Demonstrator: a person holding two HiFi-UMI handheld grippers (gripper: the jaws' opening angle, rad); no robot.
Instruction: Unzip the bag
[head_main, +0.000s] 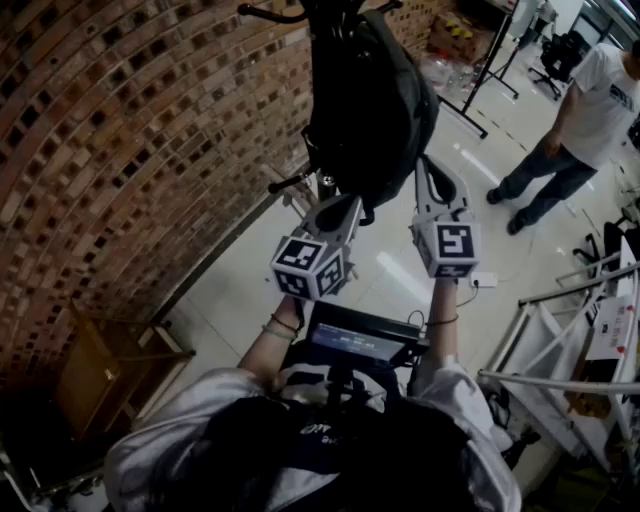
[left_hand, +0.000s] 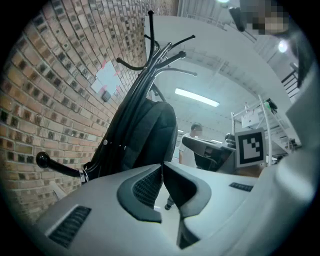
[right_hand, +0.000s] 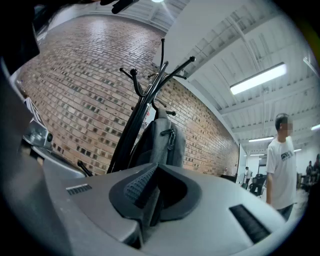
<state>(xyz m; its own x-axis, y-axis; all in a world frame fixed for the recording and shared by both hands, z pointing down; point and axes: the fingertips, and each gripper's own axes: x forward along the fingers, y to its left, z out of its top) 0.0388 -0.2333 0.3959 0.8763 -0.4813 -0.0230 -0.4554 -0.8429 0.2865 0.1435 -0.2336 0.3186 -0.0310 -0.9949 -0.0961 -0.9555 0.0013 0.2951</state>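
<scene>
A dark backpack (head_main: 370, 100) hangs from a black coat rack (left_hand: 155, 60) against the brick wall. In the right gripper view the backpack (right_hand: 162, 142) looks grey, and a zipper pull (right_hand: 171, 134) dangles near its top. My left gripper (head_main: 345, 205) is just under the bag's lower edge, and its jaws (left_hand: 162, 167) meet at the tips with nothing between them. My right gripper (head_main: 428, 170) points up beside the bag's right side. It is shut and empty (right_hand: 156, 167). Neither gripper touches the bag.
The brick wall (head_main: 120, 150) curves along the left. A person (head_main: 590, 110) stands on the pale floor at the upper right. A wooden cabinet (head_main: 110, 370) stands lower left and a white metal rack (head_main: 560, 340) lower right. A power strip (head_main: 483, 280) lies on the floor.
</scene>
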